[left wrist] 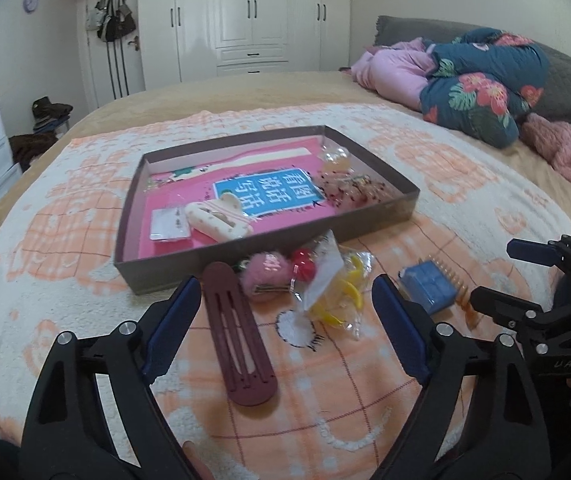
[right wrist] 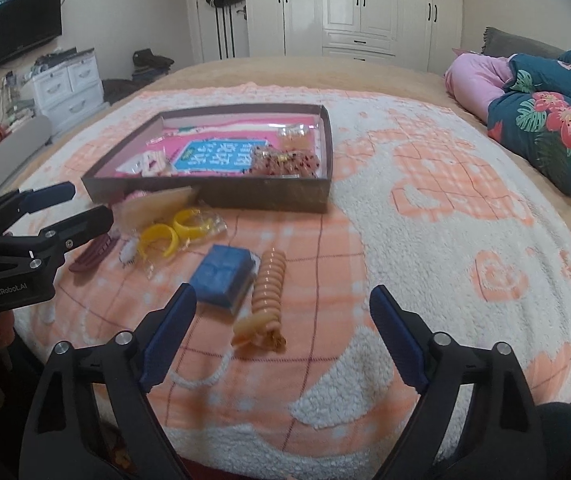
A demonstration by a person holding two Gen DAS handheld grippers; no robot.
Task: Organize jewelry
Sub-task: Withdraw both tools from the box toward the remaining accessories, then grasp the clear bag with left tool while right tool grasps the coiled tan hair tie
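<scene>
Our left gripper [left wrist: 285, 320] has its fingers [left wrist: 177, 320] spread wide, holding nothing. The maroon hair clip [left wrist: 239, 332] lies flat on the blanket [left wrist: 85, 312] between them, nearer the left finger. Just beyond it: a pink pompom [left wrist: 263, 274], a red bead [left wrist: 303, 268] and a clear bag of yellow rings [left wrist: 333, 292], all bunched together.

Our right gripper [right wrist: 283, 336] is also wide open and empty, hovering over the blanket. The coiled tan clip [right wrist: 267, 292] sits between its fingers, with the blue box [right wrist: 223, 274] touching its left side.

The tray [left wrist: 269, 254] sits farther out on the bed, past both piles, with its near wall just beside the pompom. Inside we see a cream hair claw [left wrist: 215, 218], a small clear packet [left wrist: 167, 224], beaded pieces in bags [left wrist: 351, 190] at the right end and a pink book [left wrist: 269, 196] lining the bottom.

Folded quilts [left wrist: 481, 80] lie at the bed's far right. A white wardrobe [left wrist: 245, 16] stands behind.
</scene>
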